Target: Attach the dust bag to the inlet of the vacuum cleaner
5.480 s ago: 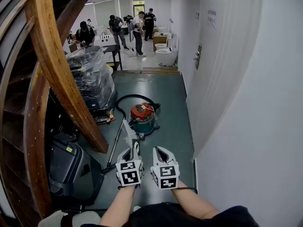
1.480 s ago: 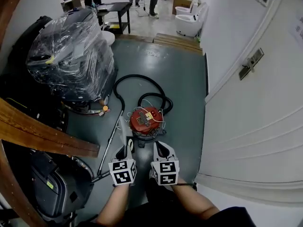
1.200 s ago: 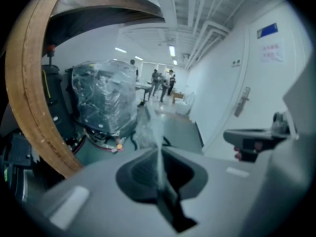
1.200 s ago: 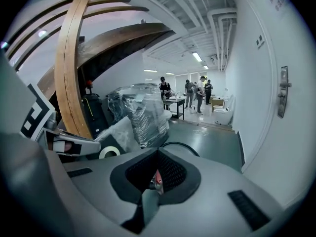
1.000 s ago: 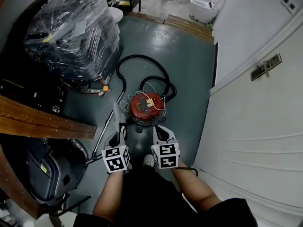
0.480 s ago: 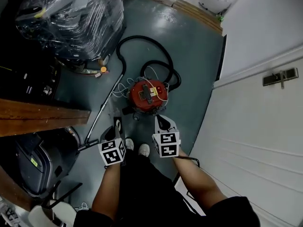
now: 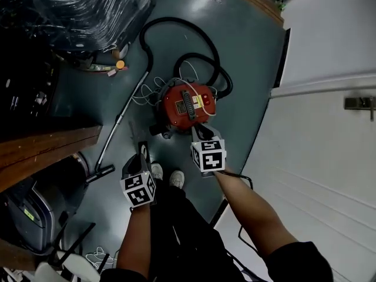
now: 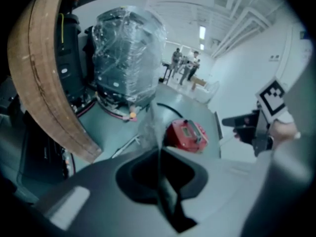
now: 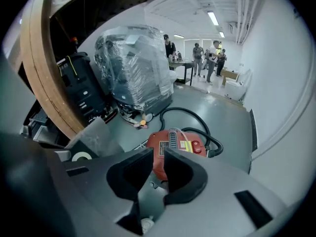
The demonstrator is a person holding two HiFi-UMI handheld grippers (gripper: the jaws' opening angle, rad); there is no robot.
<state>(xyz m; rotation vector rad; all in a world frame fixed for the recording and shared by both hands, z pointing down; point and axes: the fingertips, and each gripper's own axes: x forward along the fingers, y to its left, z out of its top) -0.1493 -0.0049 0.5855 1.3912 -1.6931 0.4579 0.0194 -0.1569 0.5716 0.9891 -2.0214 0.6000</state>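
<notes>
The red vacuum cleaner [image 7: 188,104] [image 8: 186,135] [image 9: 175,143] stands on the grey-green floor just ahead of the person's feet. My left gripper [image 7: 143,155] [image 8: 159,154] hangs left of it, shut on the thin edge of the grey dust bag [image 8: 148,127] [image 9: 94,135]. The bag's black collar with a white ring [image 9: 81,156] shows in the right gripper view. My right gripper [image 7: 200,133] [image 9: 157,158] is at the vacuum's near edge. Its jaws have just been opening and stand a little apart with nothing between them.
A black hose [image 7: 147,46] loops behind the vacuum and a metal wand [image 7: 117,134] lies to its left. A plastic-wrapped machine [image 7: 88,10] and a wooden beam [image 7: 41,151] stand on the left, a white door [image 7: 329,128] on the right. People stand far down the room [image 9: 210,53].
Both grippers have sunk toward the floor and the head view tips further down. The right gripper has come up to the vacuum's near edge and its jaws have parted.
</notes>
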